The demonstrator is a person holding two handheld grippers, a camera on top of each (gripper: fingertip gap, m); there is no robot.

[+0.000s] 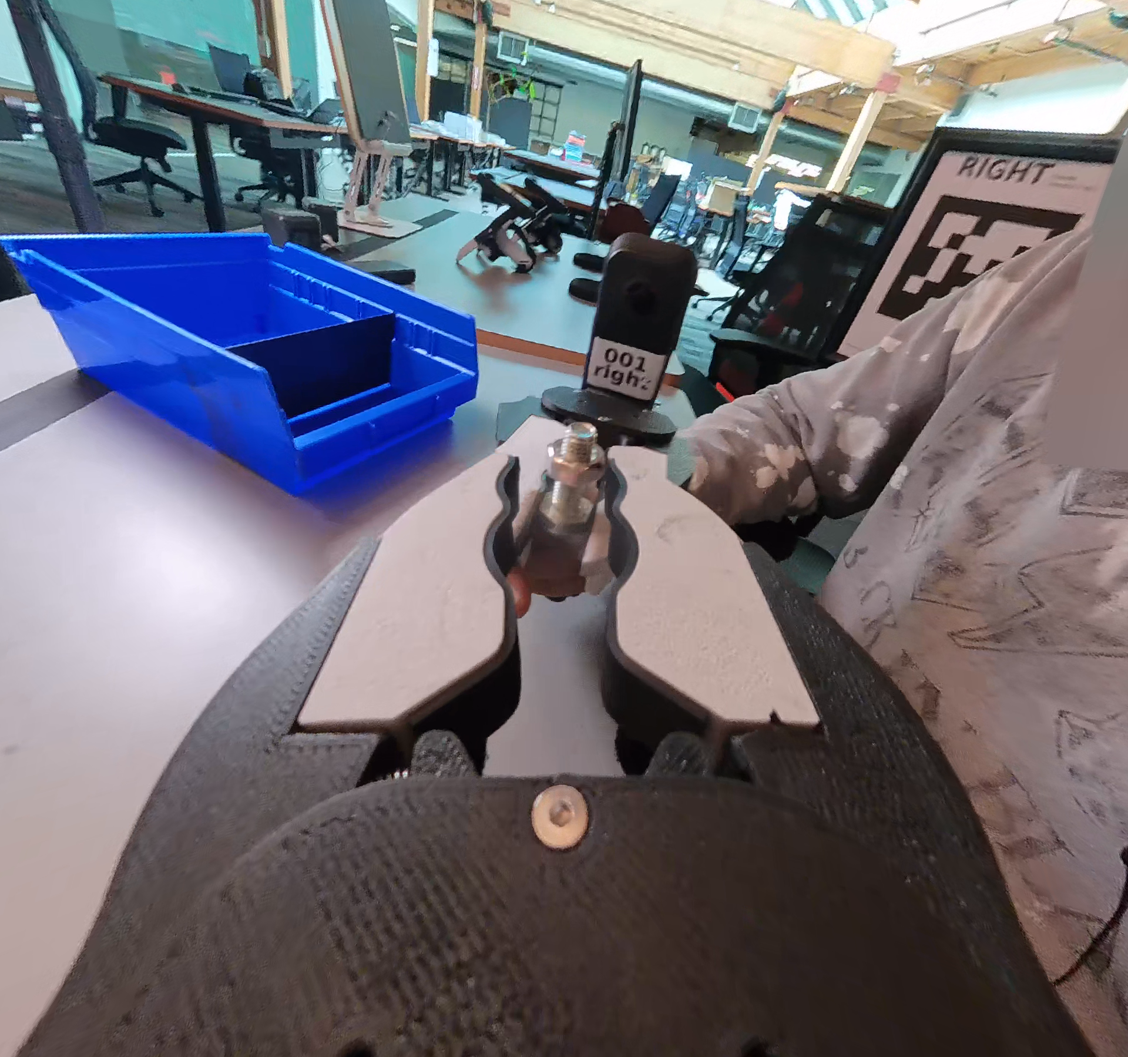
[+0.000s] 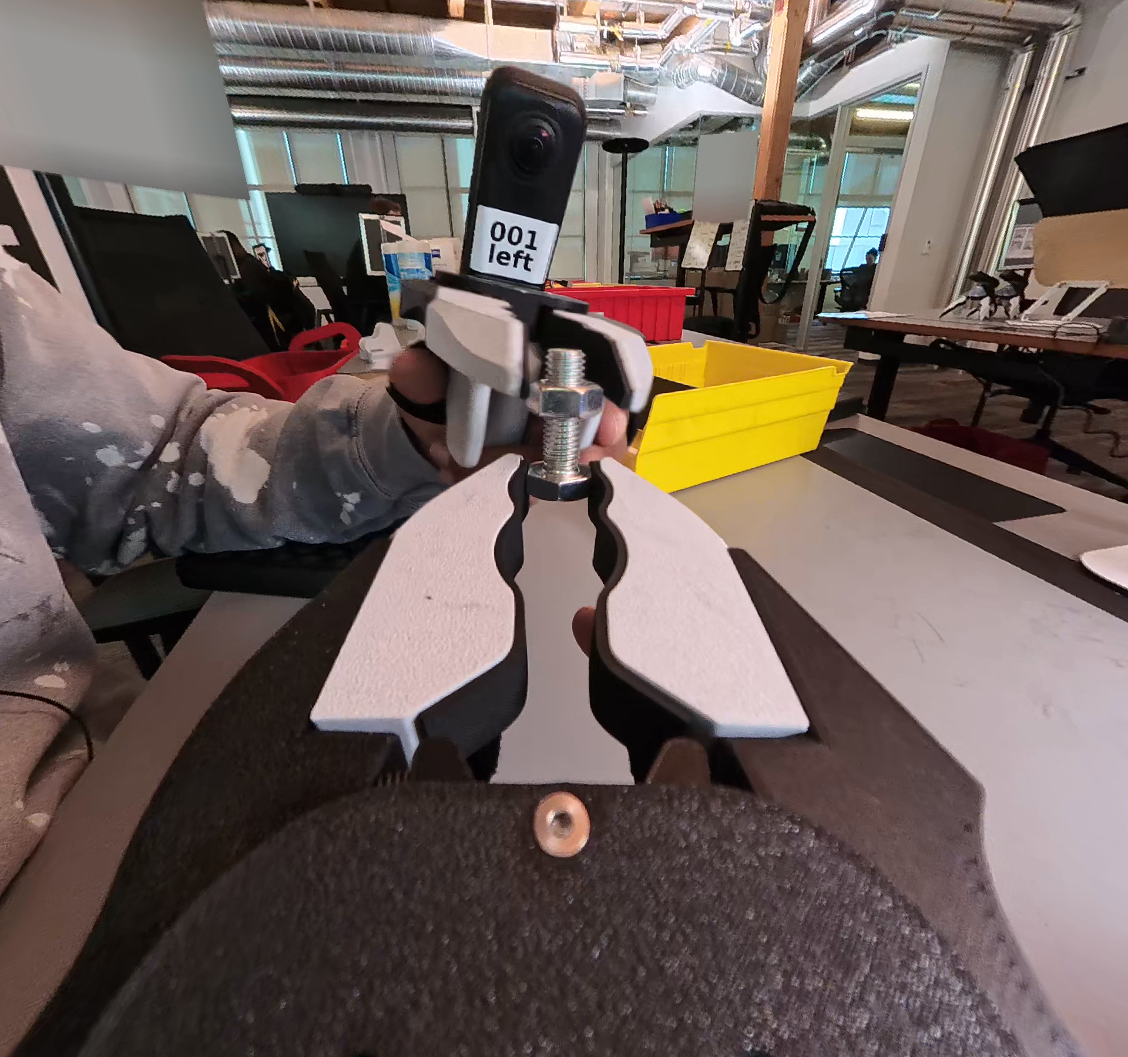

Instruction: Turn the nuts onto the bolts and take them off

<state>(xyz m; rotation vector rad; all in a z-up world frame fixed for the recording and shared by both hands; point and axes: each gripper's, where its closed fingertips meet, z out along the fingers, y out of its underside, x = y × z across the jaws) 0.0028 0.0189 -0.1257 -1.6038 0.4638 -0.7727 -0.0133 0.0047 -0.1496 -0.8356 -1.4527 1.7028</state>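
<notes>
Labels: white stickers on both black cameras, wording left unquoted. Right gripper point(image 2: 560, 481) clenched on bolt point(image 2: 563, 417) head; left gripper point(image 1: 560, 466) clamped on nut point(image 2: 565, 400) mid-thread. Held above grey table point(image 2: 854, 600), well apart from blue bin point(image 1: 256, 350) and yellow bin point(image 2: 732, 411).

Left gripper point(image 1: 560, 478) clamped on nut, seen from right wrist view as left gripper point(image 2: 564, 399) tilted down, held by hand point(image 2: 421, 393) in spattered grey sleeve point(image 2: 213, 454). Right gripper point(image 2: 558, 481) closed around bolt head, fingers point(image 2: 451, 600) level, pointing toward the left one.
</notes>
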